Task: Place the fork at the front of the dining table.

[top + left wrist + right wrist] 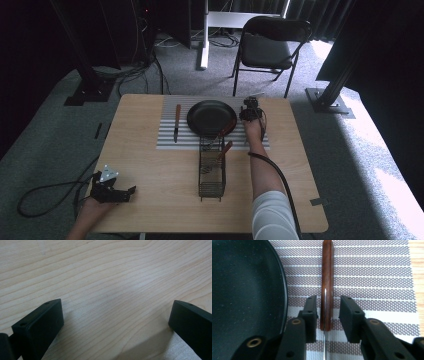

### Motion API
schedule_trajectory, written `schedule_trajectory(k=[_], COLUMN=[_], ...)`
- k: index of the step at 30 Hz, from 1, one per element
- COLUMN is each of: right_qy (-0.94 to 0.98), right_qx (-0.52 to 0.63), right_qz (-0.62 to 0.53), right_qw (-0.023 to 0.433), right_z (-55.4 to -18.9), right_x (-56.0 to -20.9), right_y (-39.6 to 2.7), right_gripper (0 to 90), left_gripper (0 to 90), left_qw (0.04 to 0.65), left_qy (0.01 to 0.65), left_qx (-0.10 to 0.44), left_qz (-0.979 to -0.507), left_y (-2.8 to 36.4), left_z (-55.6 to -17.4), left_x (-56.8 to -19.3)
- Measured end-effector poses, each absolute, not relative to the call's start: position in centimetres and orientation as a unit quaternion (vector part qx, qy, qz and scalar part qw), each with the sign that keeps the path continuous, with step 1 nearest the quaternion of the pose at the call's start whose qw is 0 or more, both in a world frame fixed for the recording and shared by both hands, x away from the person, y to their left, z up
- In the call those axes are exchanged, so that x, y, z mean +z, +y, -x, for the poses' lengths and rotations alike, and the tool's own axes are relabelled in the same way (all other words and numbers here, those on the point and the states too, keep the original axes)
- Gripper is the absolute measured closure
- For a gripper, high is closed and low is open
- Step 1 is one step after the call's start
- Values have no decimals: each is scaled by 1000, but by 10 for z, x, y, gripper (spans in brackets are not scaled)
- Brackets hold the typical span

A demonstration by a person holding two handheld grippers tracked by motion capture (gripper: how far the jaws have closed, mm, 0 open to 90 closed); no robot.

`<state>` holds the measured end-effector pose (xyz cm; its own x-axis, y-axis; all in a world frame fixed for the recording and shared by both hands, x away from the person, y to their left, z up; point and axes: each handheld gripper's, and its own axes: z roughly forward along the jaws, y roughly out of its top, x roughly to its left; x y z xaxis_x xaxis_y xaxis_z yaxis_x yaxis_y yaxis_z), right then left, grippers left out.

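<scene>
A light wooden table [150,165] carries a grey-and-white striped placemat [167,142] across its far middle, and on that mat sits a round black frying pan [210,117], its dark speckled inside also seen at the left of the right gripper view [244,290]. Just in front of the pan, a black wire cutlery basket [212,175] stands partly on the mat and partly on bare wood, with two wooden-handled utensils leaning out of its far end toward the pan. At the mat's left part a knife with a wooden handle [177,122] lies lengthwise, well apart from the pan. The right gripper [250,111] is held out on an extended forearm just beside the pan's right rim; in its own view its jaws stand a little apart around a wooden-handled utensil [327,285] that lies on the mat beside the pan, a thin metal edge running down its middle, and there are narrow gaps on both sides, so the jaws are not clamped on it. The left gripper [116,192] rests near the table's near left corner, its jaws spread wide over bare wood grain [112,290] with nothing between them.
</scene>
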<state>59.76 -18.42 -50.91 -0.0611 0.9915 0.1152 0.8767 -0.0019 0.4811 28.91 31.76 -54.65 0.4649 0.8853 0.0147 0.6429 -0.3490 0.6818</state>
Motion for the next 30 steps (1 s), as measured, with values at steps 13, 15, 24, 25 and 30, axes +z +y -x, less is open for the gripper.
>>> schedule_trajectory(k=[13, 15, 24, 25, 30], right_qy=[689, 690, 702, 701, 684], right_qx=[264, 265, 264, 261, 270], right_qz=[-666, -664, -653, -655, -669], right_qw=[112, 115, 104, 106, 105], right_z=[-559, -550, -521, -520, -518], right_x=[-484, -486, -503, -505, -510], right_y=[-206, -208, -206, -206, -215], right_gripper=[512, 526, 735, 757, 798], left_gripper=[0, 0, 0, 0, 0], left_qw=[310, 309, 310, 310, 310], left_qy=[482, 482, 482, 482, 482], left_qx=[196, 196, 196, 196, 196], left_qz=[-796, -796, -796, -796, -796], left_y=[317, 317, 317, 317, 317], left_z=[-288, -288, -288, -288, -288], left_x=[-547, -547, -547, -547, -547])
